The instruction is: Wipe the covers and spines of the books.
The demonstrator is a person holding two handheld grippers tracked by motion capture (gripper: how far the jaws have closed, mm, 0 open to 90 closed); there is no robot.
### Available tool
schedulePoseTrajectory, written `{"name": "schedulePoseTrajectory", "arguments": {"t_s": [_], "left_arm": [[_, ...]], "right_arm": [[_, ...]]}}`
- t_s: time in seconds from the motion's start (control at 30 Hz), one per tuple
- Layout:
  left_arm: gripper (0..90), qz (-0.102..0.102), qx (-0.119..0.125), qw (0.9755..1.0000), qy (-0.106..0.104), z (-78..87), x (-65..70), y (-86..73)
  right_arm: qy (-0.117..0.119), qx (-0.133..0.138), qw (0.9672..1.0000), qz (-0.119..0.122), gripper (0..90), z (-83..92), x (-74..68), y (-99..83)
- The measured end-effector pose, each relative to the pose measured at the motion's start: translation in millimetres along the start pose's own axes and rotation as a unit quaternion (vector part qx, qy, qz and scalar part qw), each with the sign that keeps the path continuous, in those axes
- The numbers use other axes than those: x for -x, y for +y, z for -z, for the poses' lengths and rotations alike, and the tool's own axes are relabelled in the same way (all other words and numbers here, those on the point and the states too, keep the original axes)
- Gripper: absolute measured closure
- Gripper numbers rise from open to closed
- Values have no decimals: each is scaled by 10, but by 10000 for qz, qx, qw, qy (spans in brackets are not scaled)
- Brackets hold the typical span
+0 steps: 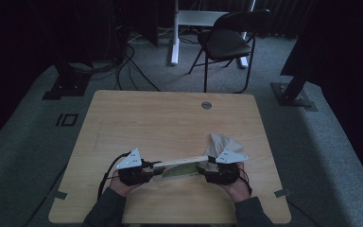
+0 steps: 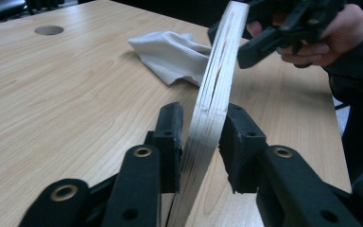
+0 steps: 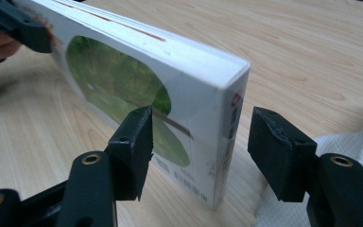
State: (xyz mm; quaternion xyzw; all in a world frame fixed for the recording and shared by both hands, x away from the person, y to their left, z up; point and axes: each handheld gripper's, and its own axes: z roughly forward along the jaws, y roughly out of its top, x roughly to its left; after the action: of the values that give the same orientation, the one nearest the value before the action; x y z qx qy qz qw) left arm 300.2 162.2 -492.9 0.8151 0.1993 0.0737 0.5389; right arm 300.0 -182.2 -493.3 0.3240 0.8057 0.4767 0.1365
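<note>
A thin white book (image 1: pixel 182 166) with a green picture on its cover stands on its long edge on the wooden table (image 1: pixel 170 118), near the front, between the person's two hands. My left gripper (image 1: pixel 157 169) has one end of it: in the left gripper view both pads (image 2: pixel 170 137) press against the book (image 2: pixel 212 94). My right gripper (image 1: pixel 204 169) is at the other end. In the right gripper view its jaws (image 3: pixel 198 142) straddle the spine corner of the book (image 3: pixel 123 80); a gap shows between the spine and the right pad (image 3: pixel 276 151).
A crumpled white cloth (image 1: pixel 222 143) lies just behind the right gripper, touching the table. A round cable hole (image 1: pixel 206 105) sits near the table's far edge. A black folding chair (image 1: pixel 229 40) and cables stand on the floor beyond.
</note>
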Motion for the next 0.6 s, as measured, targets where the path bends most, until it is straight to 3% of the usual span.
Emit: {"name": "schedulePoseTrajectory", "arguments": {"t_s": [0.27,0.6], "left_arm": [[751,-213,-51,9998,22,-33,60,15],[703,-108,-52,9999,-28,-156,75,14]], "right_arm": [[-42,-64,10000,-47,422,-8,14,-8],[-31,-70,9999,-73,425,-13,21,-16]]}}
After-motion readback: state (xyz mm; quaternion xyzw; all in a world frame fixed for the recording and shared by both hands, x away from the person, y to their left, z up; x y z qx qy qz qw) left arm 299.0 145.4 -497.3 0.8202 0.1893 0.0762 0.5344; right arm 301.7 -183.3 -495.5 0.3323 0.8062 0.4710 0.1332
